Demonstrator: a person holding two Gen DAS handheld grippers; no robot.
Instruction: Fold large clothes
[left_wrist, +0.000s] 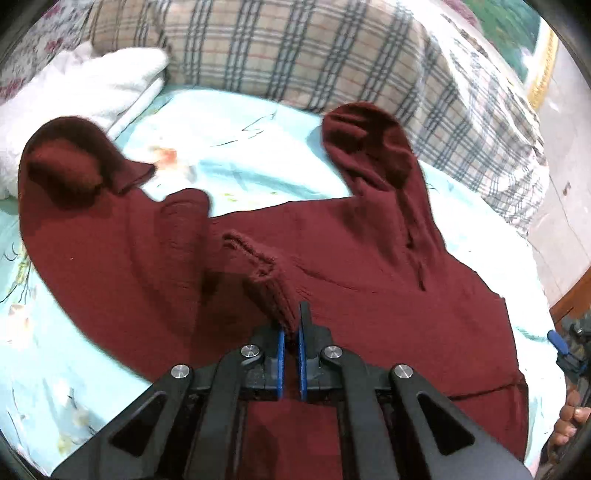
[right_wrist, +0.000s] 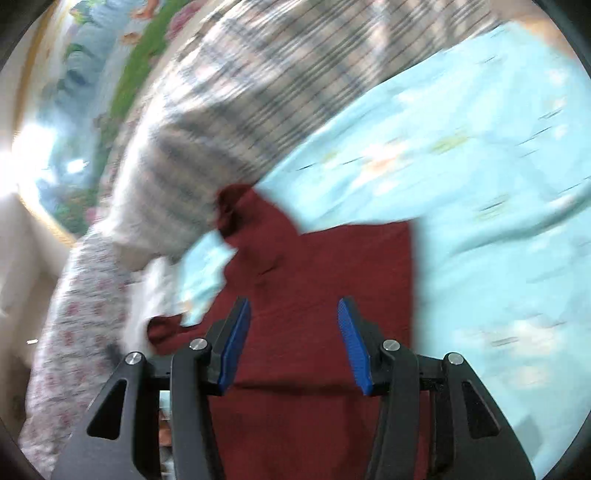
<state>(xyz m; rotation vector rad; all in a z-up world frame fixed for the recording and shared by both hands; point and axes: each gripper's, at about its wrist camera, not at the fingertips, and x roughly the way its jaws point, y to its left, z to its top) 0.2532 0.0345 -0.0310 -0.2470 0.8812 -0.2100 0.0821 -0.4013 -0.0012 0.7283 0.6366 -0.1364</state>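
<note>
One dark red sweater (left_wrist: 369, 258) lies spread out on a light blue bed sheet (left_wrist: 240, 147) with small flower prints. Both sleeves bend up toward the far side of the bed. A big checked blanket (left_wrist: 295, 55) is bunched up behind the sweater. A fluffy white towel (left_wrist: 85, 85) sits at the far left, touching one sleeve.

The left gripper (left_wrist: 290, 325) has its blue pads pressed together. They pinch a ribbed fold of the sweater near the neck hole, and that bit of cloth is lifted up a little off the rest.

The right gripper (right_wrist: 293, 343) has its blue pads spread apart. Nothing is between them. It hangs over the sweater's flat body, and the pads do not touch the cloth. The right wrist view is blurry. In it the sweater's straight edge lies on the sheet, and a flowery cloth (right_wrist: 74, 314) sits at the left side.

A person's fingers (left_wrist: 570, 421) show at the right edge of the left wrist view.
</note>
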